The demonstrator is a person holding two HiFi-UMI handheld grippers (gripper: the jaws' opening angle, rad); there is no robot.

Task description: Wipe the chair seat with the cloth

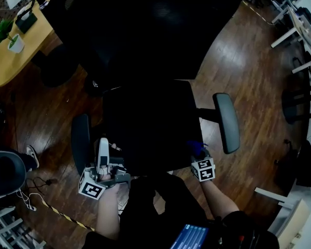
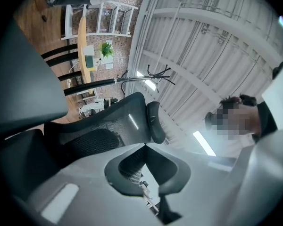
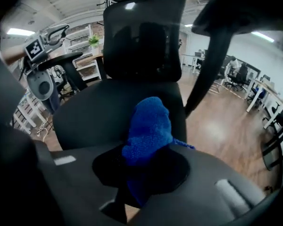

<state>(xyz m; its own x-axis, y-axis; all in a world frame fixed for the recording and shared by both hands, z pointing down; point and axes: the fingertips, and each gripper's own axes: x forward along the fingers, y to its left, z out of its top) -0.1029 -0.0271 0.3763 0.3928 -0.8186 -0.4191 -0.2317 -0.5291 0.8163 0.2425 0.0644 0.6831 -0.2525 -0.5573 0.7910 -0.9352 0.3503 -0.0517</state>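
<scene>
A black office chair stands before me, its seat (image 1: pixel 150 123) between a left armrest (image 1: pixel 81 136) and a right armrest (image 1: pixel 227 121). My right gripper (image 1: pixel 199 158) hovers at the seat's front right corner, shut on a blue knitted cloth (image 1: pixel 196 148). In the right gripper view the cloth (image 3: pixel 148 128) bulges from the right gripper (image 3: pixel 141 173) over the seat (image 3: pixel 99 112), with the mesh backrest (image 3: pixel 144 32) behind. My left gripper (image 1: pixel 101 162) is by the left armrest, tilted upward. Seen from the left gripper view, the left gripper (image 2: pixel 153 189) looks shut on nothing, facing the backrest (image 2: pixel 104 131) and headrest (image 2: pixel 153 121).
The floor (image 1: pixel 249 51) is dark wood. A yellow round table (image 1: pixel 10 61) with a potted plant (image 1: pixel 13 39) is at far left. Another chair (image 1: pixel 5 173) and cables (image 1: pixel 36 188) lie near left. White desks (image 1: pixel 300 32) stand at right.
</scene>
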